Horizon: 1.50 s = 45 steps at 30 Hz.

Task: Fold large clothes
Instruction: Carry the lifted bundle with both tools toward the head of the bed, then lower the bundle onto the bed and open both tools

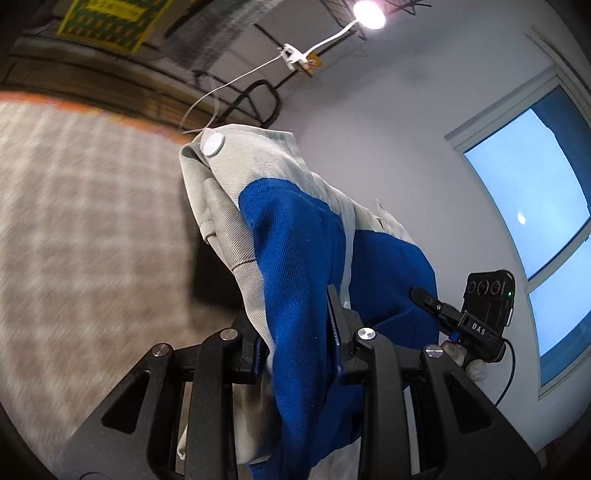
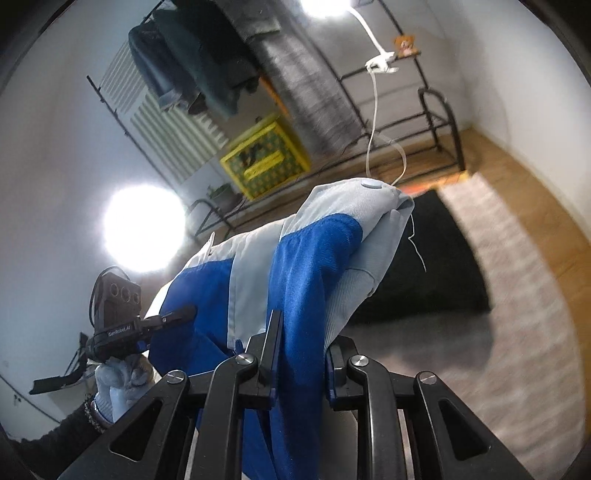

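Blurred rug (image 1: 74,221) below; jacket (image 1: 295,258) seemingly blocks both views.

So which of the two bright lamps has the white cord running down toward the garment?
The upper lamp, at the clothes rack: its white cord drops toward the blue and grey garment. The round lamp lower left shows no cord.

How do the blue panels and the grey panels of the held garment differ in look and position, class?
The blue panels are saturated and lie nearest the left gripper and right gripper, whose jaws clamp them. The grey panels are pale, reach the garment's far end and carry a round white button, while the blue panels show none. Both share a ribbed twill weave in one garment.
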### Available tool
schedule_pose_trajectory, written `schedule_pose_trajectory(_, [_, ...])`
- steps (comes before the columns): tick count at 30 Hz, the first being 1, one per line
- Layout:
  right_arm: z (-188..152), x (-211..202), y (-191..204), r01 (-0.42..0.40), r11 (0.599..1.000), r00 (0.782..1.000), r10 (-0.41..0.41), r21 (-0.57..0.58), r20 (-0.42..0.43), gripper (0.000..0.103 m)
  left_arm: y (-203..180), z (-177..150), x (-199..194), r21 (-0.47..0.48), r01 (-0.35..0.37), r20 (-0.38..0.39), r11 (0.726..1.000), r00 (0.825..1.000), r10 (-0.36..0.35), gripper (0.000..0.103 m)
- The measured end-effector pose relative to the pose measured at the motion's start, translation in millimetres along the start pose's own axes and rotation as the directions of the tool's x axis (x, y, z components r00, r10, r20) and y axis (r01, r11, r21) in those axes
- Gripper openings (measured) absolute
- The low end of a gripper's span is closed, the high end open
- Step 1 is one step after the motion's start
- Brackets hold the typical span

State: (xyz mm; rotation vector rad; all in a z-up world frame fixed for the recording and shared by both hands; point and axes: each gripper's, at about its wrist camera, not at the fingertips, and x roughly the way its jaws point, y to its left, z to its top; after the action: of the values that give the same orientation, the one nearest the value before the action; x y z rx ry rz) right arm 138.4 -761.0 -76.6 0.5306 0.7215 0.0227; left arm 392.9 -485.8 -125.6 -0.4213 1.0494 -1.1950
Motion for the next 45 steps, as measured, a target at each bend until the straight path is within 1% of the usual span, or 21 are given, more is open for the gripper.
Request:
schedule_pose_trajectory(3, [25.5,-1.7,-17.1,0.015,1.000,0.999,-0.015,0.002,0.038,0.017,-10.8,16.9,22.9,0.030,0.008,0.019,1.000,1.000,-0.009,0.026])
schedule_pose_trajectory(7, [57.0,6.6,-35.5,0.031,0.999,0.996,-0.030,-0.008,0.087,0.017,-15.8,40.0,53.1,0.043,0.006,0.052,0.999,0.999,-0.008,0.026])
schedule_pose_trajectory(11, [83.8,26.1,-49.1,0.052,0.998,0.994,-0.049,-0.029,0.100,0.017,-16.9,60.7,79.7,0.061,-0.004,0.076,0.998,0.997,0.000,0.026])
schedule_pose_trajectory(14, [100.9,39.0,-62.2,0.056,0.998,0.992,-0.052,-0.035,0.116,0.017,-10.5,72.4,96.3,0.061,-0.011,0.088,0.998,0.996,0.006,0.026])
schedule_pose_trajectory(16, [106.8,47.7,-73.5,0.049,0.999,0.990,-0.045,-0.024,0.133,0.017,0.6,76.2,107.9,0.056,-0.035,0.079,0.998,0.996,0.031,0.026])
schedule_pose_trajectory(18, [110.1,61.4,-84.0,0.058,0.998,0.990,-0.055,-0.023,0.127,0.017,12.6,75.6,117.5,0.046,-0.075,0.066,0.996,0.995,0.072,0.026])
schedule_pose_trajectory(21, [106.6,87.7,-95.8,0.142,0.989,0.987,-0.138,-0.047,0.082,0.017,36.2,74.5,130.3,0.001,-0.160,0.042,0.987,0.986,0.159,0.026])
schedule_pose_trajectory(22, [105.3,95.3,-101.3,0.182,0.982,0.982,-0.179,-0.049,0.068,0.017,43.7,74.2,131.4,-0.017,-0.163,0.036,0.987,0.986,0.163,0.026])
schedule_pose_trajectory(24, [103.6,104.7,-111.8,0.280,0.959,0.959,-0.278,-0.046,0.049,0.022,56.0,74.4,134.1,-0.046,-0.154,0.023,0.987,0.988,0.155,0.029])
schedule_pose_trajectory(25, [102.7,110.8,-119.3,0.322,0.946,0.947,-0.321,-0.034,0.024,0.025,56.1,73.6,136.1,-0.035,-0.165,0.021,0.986,0.986,0.166,0.031])
schedule_pose_trajectory(26, [101.0,115.8,-122.2,0.356,0.934,0.935,-0.356,-0.041,0.007,0.027,52.1,72.7,138.4,-0.003,-0.194,0.022,0.981,0.981,0.194,0.032])
schedule_pose_trajectory(28, [94.3,130.3,-122.9,0.433,0.896,0.899,-0.438,-0.096,-0.026,0.032,43.5,71.0,141.1,0.042,-0.230,0.030,0.972,0.973,0.229,0.034])
schedule_pose_trajectory(29, [91.7,135.7,-124.2,0.462,0.880,0.883,-0.468,-0.107,-0.039,0.033,41.0,70.8,142.2,0.049,-0.242,0.029,0.969,0.970,0.241,0.035])
schedule_pose_trajectory(30, [90.3,137.8,-127.6,0.476,0.874,0.875,-0.482,-0.094,-0.050,0.036,39.0,70.2,142.6,0.048,-0.254,0.025,0.966,0.967,0.253,0.036])
schedule_pose_trajectory(33, [91.8,127.7,-129.5,0.468,0.883,0.883,-0.469,-0.041,-0.029,0.036,33.0,71.1,140.1,0.054,-0.276,0.012,0.960,0.961,0.276,0.036])
schedule_pose_trajectory(35, [92.8,120.7,-124.2,0.481,0.876,0.876,-0.482,-0.045,-0.017,0.037,27.4,71.1,135.1,0.070,-0.290,0.011,0.954,0.957,0.290,0.036])
schedule_pose_trajectory(37, [93.9,110.7,-118.1,0.502,0.863,0.865,-0.502,-0.062,0.009,0.037,20.5,68.2,124.4,0.085,-0.299,0.020,0.950,0.954,0.299,0.036])
schedule_pose_trajectory(38, [95.0,101.9,-113.9,0.501,0.864,0.866,-0.500,-0.056,0.027,0.038,17.9,68.3,119.7,0.087,-0.299,0.026,0.950,0.954,0.298,0.036])
schedule_pose_trajectory(39, [95.9,93.4,-109.8,0.486,0.873,0.874,-0.485,-0.044,0.039,0.038,13.8,67.0,113.1,0.090,-0.295,0.032,0.951,0.955,0.293,0.036])
schedule_pose_trajectory(42, [96.3,68.8,-94.0,0.464,0.886,0.884,-0.461,-0.020,0.077,0.038,-4.0,61.9,89.3,0.114,-0.297,0.061,0.948,0.955,0.291,0.036])
schedule_pose_trajectory(45, [97.3,49.0,-72.6,0.467,0.883,0.881,-0.463,-0.031,0.095,0.038,-30.4,58.7,63.5,0.155,-0.289,0.093,0.945,0.956,0.277,0.036])
